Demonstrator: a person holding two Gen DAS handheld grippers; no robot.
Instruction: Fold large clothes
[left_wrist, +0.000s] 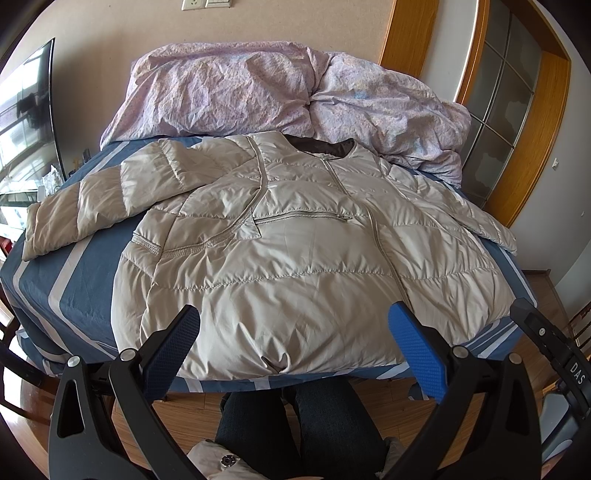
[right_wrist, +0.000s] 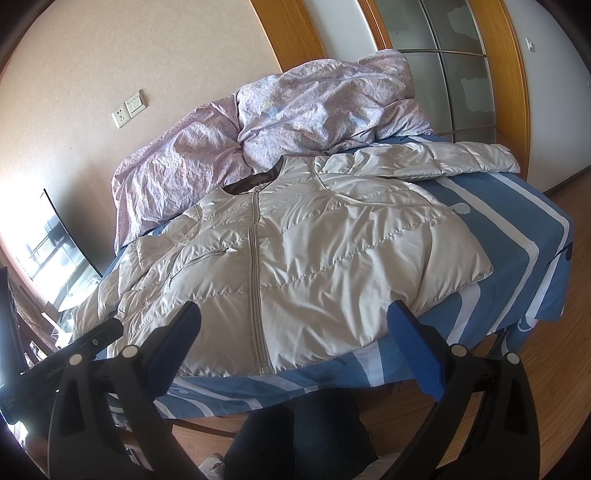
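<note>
A large beige quilted down jacket (left_wrist: 295, 258) lies flat, front up and zipped, on the blue striped bed (left_wrist: 85, 280), with both sleeves spread outward. It also shows in the right wrist view (right_wrist: 314, 258). My left gripper (left_wrist: 293, 332) is open and empty, held above the jacket's hem near the bed's front edge. My right gripper (right_wrist: 293, 328) is open and empty, also over the hem. The right gripper's body shows at the right edge of the left wrist view (left_wrist: 546, 343).
A crumpled lilac duvet (left_wrist: 280, 92) is piled at the head of the bed against the wall. A wooden door frame with glass panels (left_wrist: 517, 110) stands to the right. A dark screen (left_wrist: 33, 110) stands at the left. The person's legs (left_wrist: 295, 424) are below the bed's front edge on wooden floor.
</note>
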